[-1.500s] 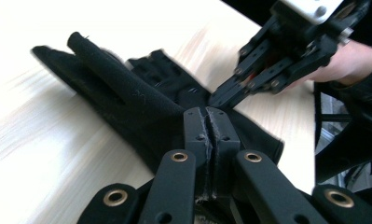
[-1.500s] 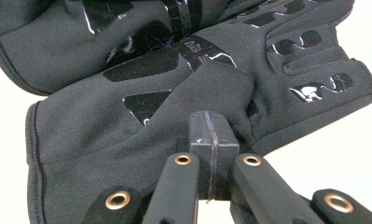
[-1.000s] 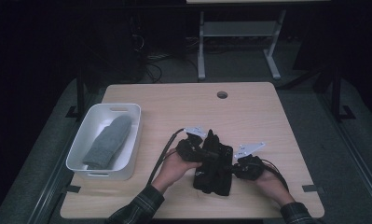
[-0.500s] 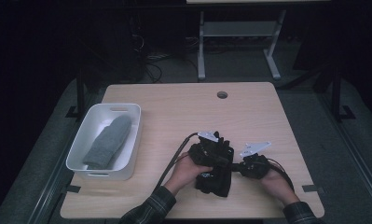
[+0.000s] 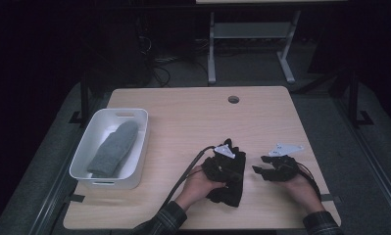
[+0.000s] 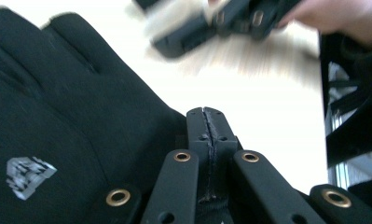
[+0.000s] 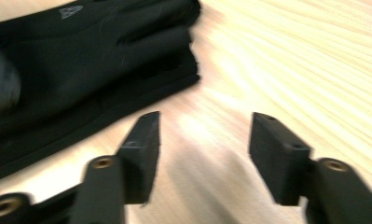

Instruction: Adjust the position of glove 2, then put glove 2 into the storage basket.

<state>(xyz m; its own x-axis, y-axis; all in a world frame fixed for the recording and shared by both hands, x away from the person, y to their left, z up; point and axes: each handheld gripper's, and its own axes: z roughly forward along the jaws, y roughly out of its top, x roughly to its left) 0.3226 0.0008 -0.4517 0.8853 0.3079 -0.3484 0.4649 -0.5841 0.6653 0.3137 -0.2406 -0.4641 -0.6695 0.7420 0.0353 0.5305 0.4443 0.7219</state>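
So the grey mitten [image 5: 113, 149] is already lying in the white bin [image 5: 134, 172] at the table's [image 5: 183, 117] left side, and that half looks done. What's left is the black glove [image 5: 231, 180], which is on the wood near the front edge, well apart from the bin.

The left gripper [image 5: 226, 169] sits right on top of the glove. In its own view the jaws are pressed together with no gap, and the glove [image 6: 58, 116] lies beside and under them (I honestly can't tell if a fold of fabric is caught in there or if they're just shut next to it).

The right gripper [image 5: 262, 171] is just to the glove's right, not touching it. Its jaws have just been opening, and in its own view they stand apart over bare wood with nothing between them, the glove [image 7: 81, 60] off to one side.

My read: about halfway. The black glove has yet to be carried over to the bin.
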